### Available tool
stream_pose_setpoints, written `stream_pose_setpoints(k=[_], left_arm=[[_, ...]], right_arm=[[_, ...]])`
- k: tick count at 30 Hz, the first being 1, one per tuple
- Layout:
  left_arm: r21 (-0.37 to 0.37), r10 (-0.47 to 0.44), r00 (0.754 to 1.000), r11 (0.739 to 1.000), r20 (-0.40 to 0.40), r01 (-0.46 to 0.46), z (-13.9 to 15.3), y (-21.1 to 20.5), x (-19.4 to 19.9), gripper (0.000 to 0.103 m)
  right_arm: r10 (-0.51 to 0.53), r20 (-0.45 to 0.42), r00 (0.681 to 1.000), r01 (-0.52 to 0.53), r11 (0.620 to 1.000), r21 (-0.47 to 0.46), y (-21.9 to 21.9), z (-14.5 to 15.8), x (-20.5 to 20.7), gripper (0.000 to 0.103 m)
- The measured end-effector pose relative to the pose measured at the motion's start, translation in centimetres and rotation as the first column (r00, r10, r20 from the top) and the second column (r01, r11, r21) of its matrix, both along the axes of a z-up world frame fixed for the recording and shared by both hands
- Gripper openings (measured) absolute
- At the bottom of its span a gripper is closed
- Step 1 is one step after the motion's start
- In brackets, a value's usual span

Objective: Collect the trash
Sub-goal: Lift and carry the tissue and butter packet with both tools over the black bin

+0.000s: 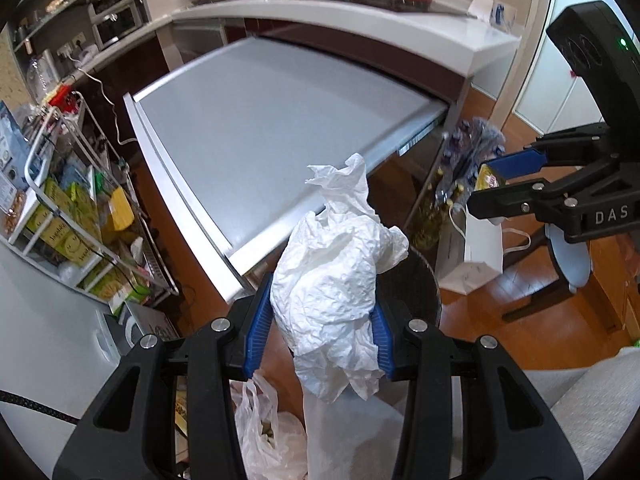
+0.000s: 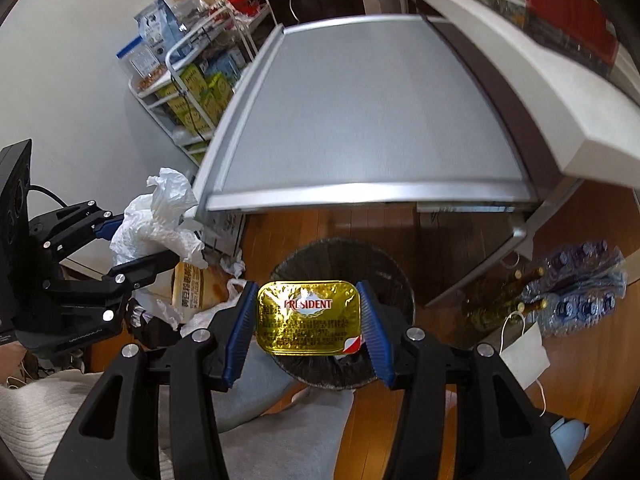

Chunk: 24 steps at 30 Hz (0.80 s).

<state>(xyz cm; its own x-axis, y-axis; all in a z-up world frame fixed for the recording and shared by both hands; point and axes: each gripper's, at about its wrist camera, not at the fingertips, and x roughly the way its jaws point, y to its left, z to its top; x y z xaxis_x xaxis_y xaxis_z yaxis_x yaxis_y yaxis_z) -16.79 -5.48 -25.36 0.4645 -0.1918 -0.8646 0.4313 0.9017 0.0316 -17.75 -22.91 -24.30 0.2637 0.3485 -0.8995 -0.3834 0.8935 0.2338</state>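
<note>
My left gripper (image 1: pixel 320 316) is shut on a crumpled white paper towel (image 1: pixel 336 264), held just in front of the dark round trash bin (image 1: pixel 430 288) on the wooden floor. My right gripper (image 2: pixel 308 320) is shut on a gold foil President butter packet (image 2: pixel 308 316) and holds it right above the bin (image 2: pixel 384 264). In the left wrist view the right gripper (image 1: pixel 500 184) is at the right, with the packet (image 1: pixel 490 178) between its fingers. In the right wrist view the left gripper (image 2: pixel 132 240) with the towel (image 2: pixel 160 216) is at the left.
A grey pull-out table (image 2: pixel 360 120) juts from the white counter (image 1: pixel 360 12) just beyond the bin. A wire rack (image 1: pixel 72 208) of boxes stands left. A white plastic bag (image 1: pixel 260 428) lies beside the bin. Bottles (image 2: pixel 576 292) and a white paper bag (image 1: pixel 476 248) lie right.
</note>
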Motion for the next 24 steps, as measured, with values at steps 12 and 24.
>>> stream_pose_setpoints(k=[12, 24], left_arm=[[0.034, -0.064, 0.989, 0.997, -0.137, 0.069, -5.6, -1.7, 0.5, 0.044], [0.095, -0.02, 0.981, 0.995, -0.192, 0.039, -9.3, -3.2, 1.4, 0.044]], right_arm=[[-0.018, -0.151, 0.988, 0.008, 0.998, -0.063, 0.2, -7.5, 0.5, 0.049], [-0.037, -0.236, 0.971, 0.015, 0.995, -0.094, 1.0, -12.2, 2.0, 0.049]])
